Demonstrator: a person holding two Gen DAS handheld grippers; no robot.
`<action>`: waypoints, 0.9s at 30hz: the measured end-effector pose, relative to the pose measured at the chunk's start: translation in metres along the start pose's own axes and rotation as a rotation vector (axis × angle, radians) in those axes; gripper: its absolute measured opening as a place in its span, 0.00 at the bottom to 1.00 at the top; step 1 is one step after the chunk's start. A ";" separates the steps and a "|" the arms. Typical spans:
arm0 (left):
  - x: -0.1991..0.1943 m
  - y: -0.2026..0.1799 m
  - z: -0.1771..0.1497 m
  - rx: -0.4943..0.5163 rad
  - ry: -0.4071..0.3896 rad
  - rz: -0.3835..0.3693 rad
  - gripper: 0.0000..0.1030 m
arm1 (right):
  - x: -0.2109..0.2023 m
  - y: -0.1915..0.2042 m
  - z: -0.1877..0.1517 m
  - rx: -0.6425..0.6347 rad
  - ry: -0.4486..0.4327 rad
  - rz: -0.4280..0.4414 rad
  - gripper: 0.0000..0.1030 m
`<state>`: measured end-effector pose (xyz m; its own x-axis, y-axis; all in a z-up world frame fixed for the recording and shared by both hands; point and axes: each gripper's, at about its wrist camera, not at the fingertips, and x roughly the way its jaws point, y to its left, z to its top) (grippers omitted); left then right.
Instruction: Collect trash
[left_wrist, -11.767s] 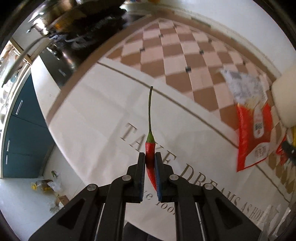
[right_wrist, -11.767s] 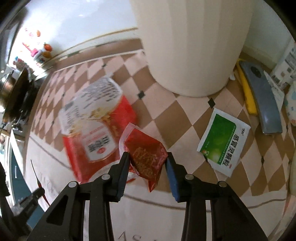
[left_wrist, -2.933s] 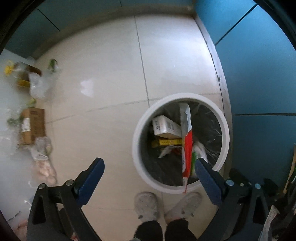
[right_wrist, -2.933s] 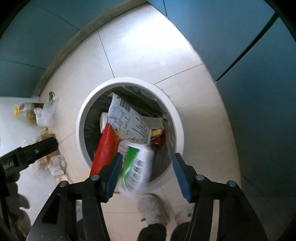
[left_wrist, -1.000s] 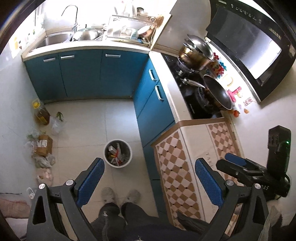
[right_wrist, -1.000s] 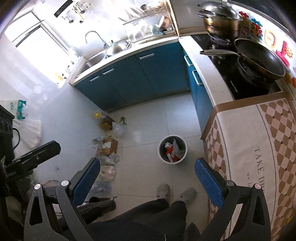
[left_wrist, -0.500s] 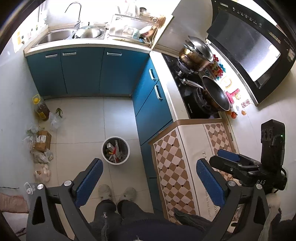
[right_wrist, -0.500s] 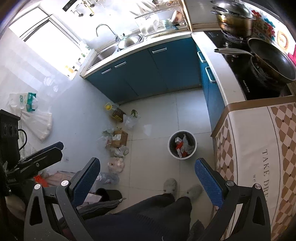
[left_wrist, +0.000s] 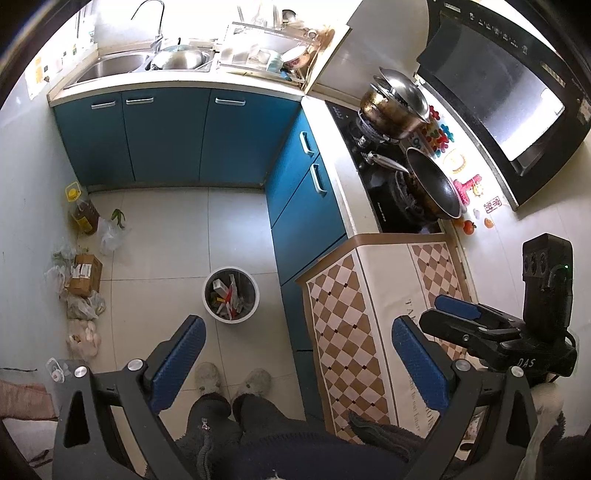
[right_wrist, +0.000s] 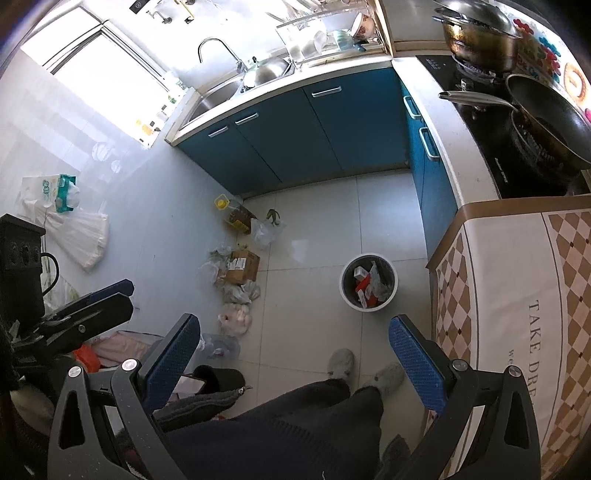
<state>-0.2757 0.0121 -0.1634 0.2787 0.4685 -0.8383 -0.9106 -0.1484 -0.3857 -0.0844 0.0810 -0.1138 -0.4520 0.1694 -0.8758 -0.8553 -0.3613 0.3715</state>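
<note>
while both the left gripper (left_wrist: 297, 354) and right gripper (right_wrist: 295, 349) hang spread wide and empty high above the floor, the trash sits in the white bin (left_wrist: 231, 294) beside the blue cabinets (left_wrist: 306, 221), so any leftover scrap on the checkered cloth (left_wrist: 365, 317) could be missed.

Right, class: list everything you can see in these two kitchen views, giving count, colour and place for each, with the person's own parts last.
Trash bin: one, white, on floor, holding wrappers.
Cabinets: blue, under counters.
Sink: one, steel, far counter.
Pot: one, steel, on stove.
Wok: one, black, on stove.
Tablecloth: one, checked, near counter.
Oil bottle: one, yellow-capped, by wall.
Cardboard box: one, brown, among bags.
Slippers: two, grey, on feet.
Left gripper: jaws open, empty.
Right gripper: jaws open, empty.
</note>
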 end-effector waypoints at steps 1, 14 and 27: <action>0.000 0.000 0.000 -0.001 -0.001 0.000 1.00 | 0.000 0.000 0.000 -0.001 0.000 -0.001 1.00; 0.002 -0.001 -0.001 -0.003 0.004 0.000 1.00 | 0.000 -0.001 0.001 0.001 -0.001 0.001 1.00; 0.005 0.002 -0.005 0.018 0.014 0.000 1.00 | -0.001 -0.003 -0.001 0.002 -0.001 0.001 1.00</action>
<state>-0.2742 0.0102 -0.1702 0.2834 0.4560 -0.8436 -0.9158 -0.1325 -0.3792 -0.0804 0.0807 -0.1144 -0.4530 0.1702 -0.8751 -0.8554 -0.3595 0.3729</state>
